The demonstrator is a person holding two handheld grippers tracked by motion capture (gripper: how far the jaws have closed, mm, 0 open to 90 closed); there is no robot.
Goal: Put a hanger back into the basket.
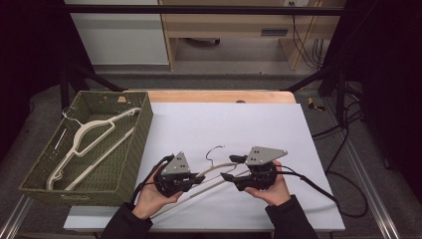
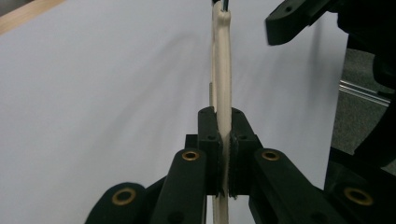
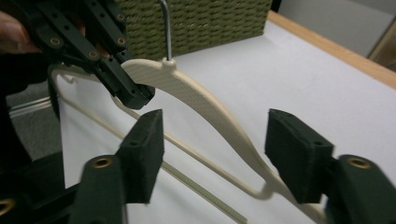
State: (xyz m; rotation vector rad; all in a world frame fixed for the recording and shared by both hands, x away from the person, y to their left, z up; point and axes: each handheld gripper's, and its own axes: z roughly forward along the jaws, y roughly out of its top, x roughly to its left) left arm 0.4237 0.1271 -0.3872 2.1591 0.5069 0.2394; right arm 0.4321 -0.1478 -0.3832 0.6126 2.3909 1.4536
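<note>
- The left gripper [image 1: 198, 178] has its 2 jaws clamped tight on the cream hanger [image 1: 219, 177], held just above the white sheet [image 1: 239, 124].
- The right gripper [image 3: 215, 154] has its jaws apart, the hanger's arm between them, untouched.
- Another hanger [image 1: 84, 142] lies in the green basket [image 1: 134, 149].

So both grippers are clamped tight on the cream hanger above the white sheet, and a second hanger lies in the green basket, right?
Not quite. The left gripper is clamped on the cream hanger, but the right gripper has its jaws apart, with the hanger passing between them untouched, as the right gripper view shows. The second hanger does lie in the green basket.
</note>
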